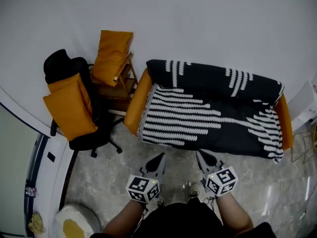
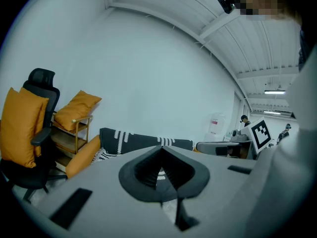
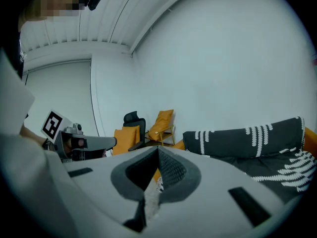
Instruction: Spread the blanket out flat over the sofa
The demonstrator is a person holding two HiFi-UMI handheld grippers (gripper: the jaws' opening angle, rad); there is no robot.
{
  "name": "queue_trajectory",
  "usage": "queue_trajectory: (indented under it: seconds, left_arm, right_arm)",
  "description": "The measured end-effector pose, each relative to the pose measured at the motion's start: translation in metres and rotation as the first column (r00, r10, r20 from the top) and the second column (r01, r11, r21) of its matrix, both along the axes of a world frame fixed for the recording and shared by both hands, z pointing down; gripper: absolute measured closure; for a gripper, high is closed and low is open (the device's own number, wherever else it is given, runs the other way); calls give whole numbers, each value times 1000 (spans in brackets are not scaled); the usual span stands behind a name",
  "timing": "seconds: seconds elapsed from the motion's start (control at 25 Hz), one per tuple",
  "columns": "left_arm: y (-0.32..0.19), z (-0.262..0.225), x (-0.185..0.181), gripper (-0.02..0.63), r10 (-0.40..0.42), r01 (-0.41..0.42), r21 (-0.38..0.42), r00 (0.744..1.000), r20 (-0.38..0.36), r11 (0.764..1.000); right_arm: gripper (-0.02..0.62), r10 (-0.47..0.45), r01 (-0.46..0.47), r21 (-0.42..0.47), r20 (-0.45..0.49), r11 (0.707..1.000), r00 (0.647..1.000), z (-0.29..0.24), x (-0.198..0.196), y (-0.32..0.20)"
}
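A black blanket with white leaf-like stripes (image 1: 213,113) lies spread over the seat and backrest of an orange sofa (image 1: 136,100). Orange shows only at the sofa's two ends. My left gripper (image 1: 159,158) and right gripper (image 1: 201,155) hover side by side above the floor, just in front of the sofa. Both are shut and hold nothing. In the left gripper view the shut left gripper (image 2: 162,150) points at the blanket (image 2: 130,139). In the right gripper view the shut right gripper (image 3: 158,151) sits left of the blanket (image 3: 247,138), with the other gripper's marker cube at the left.
A black office chair (image 1: 81,108) carrying an orange cushion (image 1: 69,105) stands left of the sofa. Behind it a wooden side chair (image 1: 121,86) holds another orange cushion (image 1: 111,56). A white unit (image 1: 304,105) stands at the sofa's right end. The floor is grey marble-patterned.
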State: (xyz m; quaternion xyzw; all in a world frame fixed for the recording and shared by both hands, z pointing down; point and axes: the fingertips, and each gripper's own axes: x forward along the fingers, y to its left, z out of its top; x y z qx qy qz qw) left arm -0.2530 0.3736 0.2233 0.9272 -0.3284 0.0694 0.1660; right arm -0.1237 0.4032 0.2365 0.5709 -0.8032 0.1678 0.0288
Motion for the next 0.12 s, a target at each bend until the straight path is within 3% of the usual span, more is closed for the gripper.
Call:
queue_trajectory:
  seconds: [0.12]
  left_arm:
    - [3,0,1,600,-8,8,-1,1000,-1,1000]
  right_arm:
    - [592,-3,3,-2,-1,1000,1000,0,4,4]
